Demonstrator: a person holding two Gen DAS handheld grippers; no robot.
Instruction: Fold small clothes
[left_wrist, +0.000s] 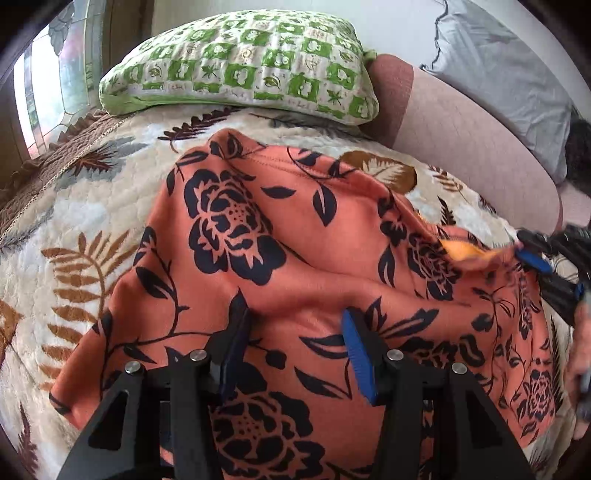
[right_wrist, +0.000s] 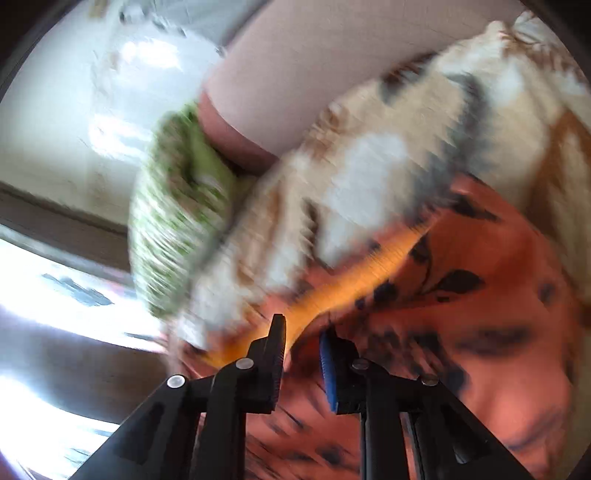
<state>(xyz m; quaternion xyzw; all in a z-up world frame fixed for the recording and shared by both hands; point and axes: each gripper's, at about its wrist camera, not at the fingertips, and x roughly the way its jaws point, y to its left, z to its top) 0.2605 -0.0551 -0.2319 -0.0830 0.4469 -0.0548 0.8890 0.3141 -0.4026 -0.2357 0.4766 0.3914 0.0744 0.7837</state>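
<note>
Left gripper (left_wrist: 295, 332) hovers spread above the garment (left_wrist: 295, 229), which lies rumpled on the quilt (left_wrist: 74, 229). Right gripper (right_wrist: 303, 334) seems clamped on its orange edge (right_wrist: 354, 280); blur prevents certainty. Carry that edge across smoothly.

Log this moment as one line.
left gripper: open over orange floral garment | right gripper: at garment's edge, grip unclear, blurred | quilt

The cloth (left_wrist: 280, 258) lies on the bed cover (left_wrist: 74, 236). The pillow (left_wrist: 240, 70) sits behind it (at the far end), beside the headboard (left_wrist: 461, 122).
</note>
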